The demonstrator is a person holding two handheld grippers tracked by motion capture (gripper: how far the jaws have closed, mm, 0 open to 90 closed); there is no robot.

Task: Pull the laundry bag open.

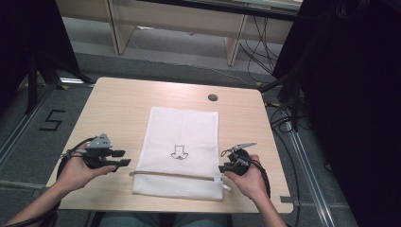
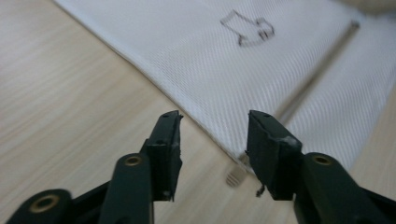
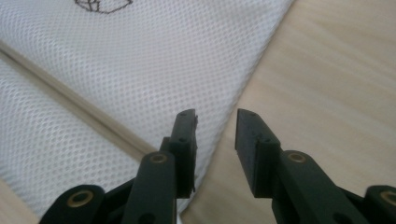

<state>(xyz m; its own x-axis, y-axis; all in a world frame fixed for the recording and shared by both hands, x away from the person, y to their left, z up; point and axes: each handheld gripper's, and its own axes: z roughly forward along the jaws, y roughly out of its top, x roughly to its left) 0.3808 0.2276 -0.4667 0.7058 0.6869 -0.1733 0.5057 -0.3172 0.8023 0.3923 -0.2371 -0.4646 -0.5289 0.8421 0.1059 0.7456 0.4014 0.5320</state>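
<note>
A white mesh laundry bag [image 1: 182,151] lies flat in the middle of the wooden table [image 1: 118,109], with a small black drawing [image 1: 179,152] on it and a zipper [image 1: 172,174] running across near its front end. My left gripper [image 1: 123,158] rests at the bag's left edge, jaws open and empty; its own view has the bag's edge [image 2: 205,126] and zipper end [image 2: 236,176] between the open jaws [image 2: 214,140]. My right gripper [image 1: 223,166] sits at the bag's right edge, jaws open [image 3: 215,135], with the mesh edge [image 3: 233,105] just below them and nothing gripped.
A round grommet hole [image 1: 213,98] sits at the table's far side. Light wooden furniture legs [image 1: 234,45] and loose cables [image 1: 257,52] stand on the floor beyond. Dark curtains [image 1: 350,94] flank the right side. A floor mark reading 5 [image 1: 51,120] is at left.
</note>
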